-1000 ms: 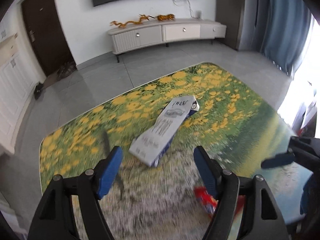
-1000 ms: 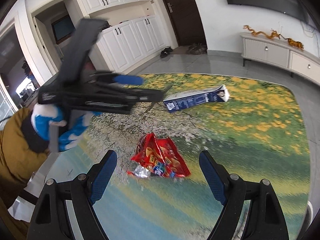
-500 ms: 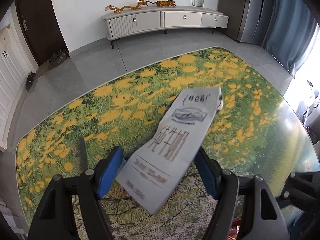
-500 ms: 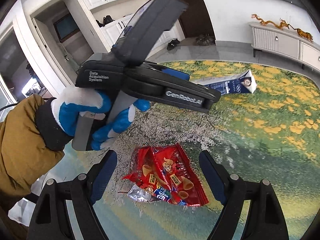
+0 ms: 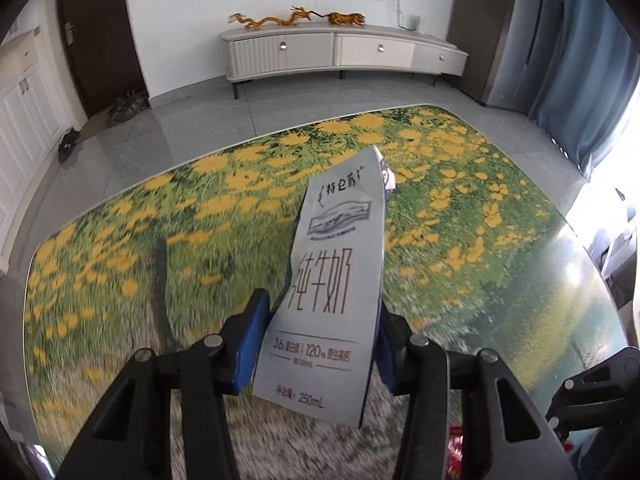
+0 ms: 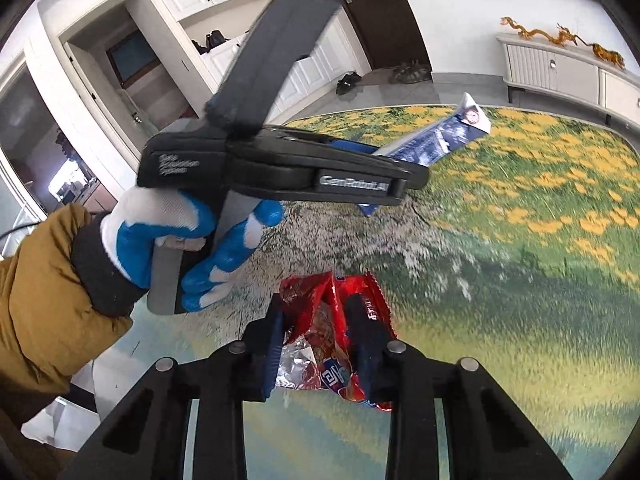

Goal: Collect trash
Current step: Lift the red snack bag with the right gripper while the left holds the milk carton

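A grey and blue milk carton lies on the flower-print table top. My left gripper has its jaws closing, and the blue pads press on both sides of the carton's near half. The right wrist view shows the left gripper from the side with the carton sticking out beyond it. A crumpled red snack wrapper lies nearer the table's front. My right gripper is closing too, its pads squeezing the wrapper between them.
A gloved hand in a mustard sleeve holds the left gripper close above and left of the right one. Grey tiled floor lies past the table's far edge, with a low white TV cabinet at the wall. Blue curtains hang on the right.
Both grippers came down onto the table. The left jaws narrowed around the milk carton, which now fills the gap. The right jaws narrowed onto the red wrapper and crumpled it.
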A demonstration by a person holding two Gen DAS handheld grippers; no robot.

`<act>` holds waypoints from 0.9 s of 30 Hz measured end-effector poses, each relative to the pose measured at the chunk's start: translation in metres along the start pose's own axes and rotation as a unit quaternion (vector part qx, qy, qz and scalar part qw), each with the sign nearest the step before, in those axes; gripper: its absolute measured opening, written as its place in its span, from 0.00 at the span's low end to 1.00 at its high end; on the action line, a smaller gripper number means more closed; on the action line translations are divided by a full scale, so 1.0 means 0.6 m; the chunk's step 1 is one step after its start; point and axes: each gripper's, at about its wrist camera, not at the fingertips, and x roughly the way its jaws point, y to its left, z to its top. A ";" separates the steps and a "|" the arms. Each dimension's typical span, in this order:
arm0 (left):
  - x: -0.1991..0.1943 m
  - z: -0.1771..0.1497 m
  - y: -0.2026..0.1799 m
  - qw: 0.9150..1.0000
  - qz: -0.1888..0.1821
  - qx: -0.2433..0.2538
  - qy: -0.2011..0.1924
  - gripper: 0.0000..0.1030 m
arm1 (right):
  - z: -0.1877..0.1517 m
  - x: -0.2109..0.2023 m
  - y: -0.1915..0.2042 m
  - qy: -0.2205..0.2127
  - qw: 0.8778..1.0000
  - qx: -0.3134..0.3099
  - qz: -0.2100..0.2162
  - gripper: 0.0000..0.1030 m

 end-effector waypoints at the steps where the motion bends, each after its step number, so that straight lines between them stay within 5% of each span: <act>1: -0.008 -0.009 0.001 1.000 -0.001 -0.011 -0.003 0.44 | -0.005 -0.007 -0.001 -0.002 1.000 0.005 0.000 0.25; 16: -0.140 -0.165 -0.009 0.995 -0.001 -0.100 -0.027 0.44 | -0.062 -0.133 -0.014 -0.053 0.997 0.059 -0.021 0.24; 27: -0.247 -0.219 -0.031 0.988 -0.013 -0.135 -0.079 0.44 | -0.089 -0.242 0.018 -0.113 0.990 0.071 -0.043 0.24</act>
